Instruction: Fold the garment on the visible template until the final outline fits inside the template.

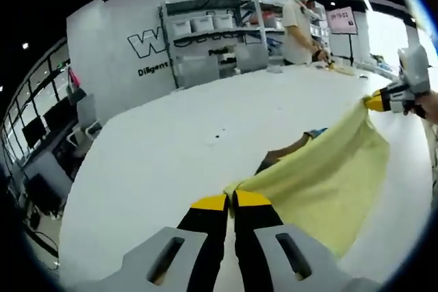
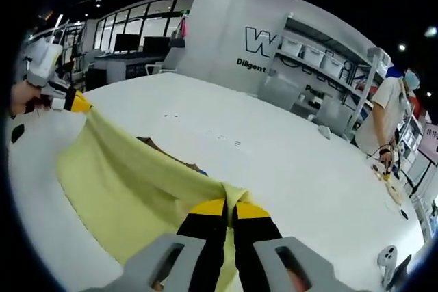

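A pale yellow garment [image 1: 327,169] hangs stretched between both grippers above the white table [image 1: 178,141]. My left gripper [image 1: 231,200] is shut on one corner of it. The right gripper [image 1: 375,102] enters the left gripper view from the right, pinching the other corner. In the right gripper view my right gripper [image 2: 229,206] is shut on the garment [image 2: 130,176], and the left gripper [image 2: 76,103] holds its far corner at the left. A brown template [image 1: 291,146] with a blue edge peeks from behind the cloth; the template [image 2: 154,147] is mostly hidden there too.
A person [image 1: 300,22] stands at the table's far side near small items on it; the person [image 2: 390,117] appears at the right in the right gripper view. Shelving with bins [image 1: 212,35] and desks with monitors [image 2: 133,49] line the room behind.
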`<state>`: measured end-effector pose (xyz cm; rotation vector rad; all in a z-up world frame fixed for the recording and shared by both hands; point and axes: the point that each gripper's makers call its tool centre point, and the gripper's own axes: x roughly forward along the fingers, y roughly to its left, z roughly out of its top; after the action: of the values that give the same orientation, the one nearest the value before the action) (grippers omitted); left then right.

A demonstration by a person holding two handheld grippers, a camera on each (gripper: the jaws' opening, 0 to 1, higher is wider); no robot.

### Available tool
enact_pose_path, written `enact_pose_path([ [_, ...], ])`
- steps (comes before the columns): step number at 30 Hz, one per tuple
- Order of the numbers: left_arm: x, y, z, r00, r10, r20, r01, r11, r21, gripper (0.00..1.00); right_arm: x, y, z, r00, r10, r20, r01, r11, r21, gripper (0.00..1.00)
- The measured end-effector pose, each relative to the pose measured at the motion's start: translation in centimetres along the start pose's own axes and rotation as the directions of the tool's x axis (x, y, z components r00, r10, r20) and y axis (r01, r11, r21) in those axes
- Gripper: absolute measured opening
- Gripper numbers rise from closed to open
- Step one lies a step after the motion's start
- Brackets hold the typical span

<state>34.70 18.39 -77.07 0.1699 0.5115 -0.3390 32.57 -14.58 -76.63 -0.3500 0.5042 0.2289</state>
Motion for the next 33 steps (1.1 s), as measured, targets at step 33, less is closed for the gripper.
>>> enact_pose_path([
  [33,7.2,0.5,-3.3,0.990,0.003,-0.144,0.034,0.967,0.251,0.05,7.5,-0.7,-4.7,0.987,0.095,-0.127,-0.080,0.989,0.122,0.00],
])
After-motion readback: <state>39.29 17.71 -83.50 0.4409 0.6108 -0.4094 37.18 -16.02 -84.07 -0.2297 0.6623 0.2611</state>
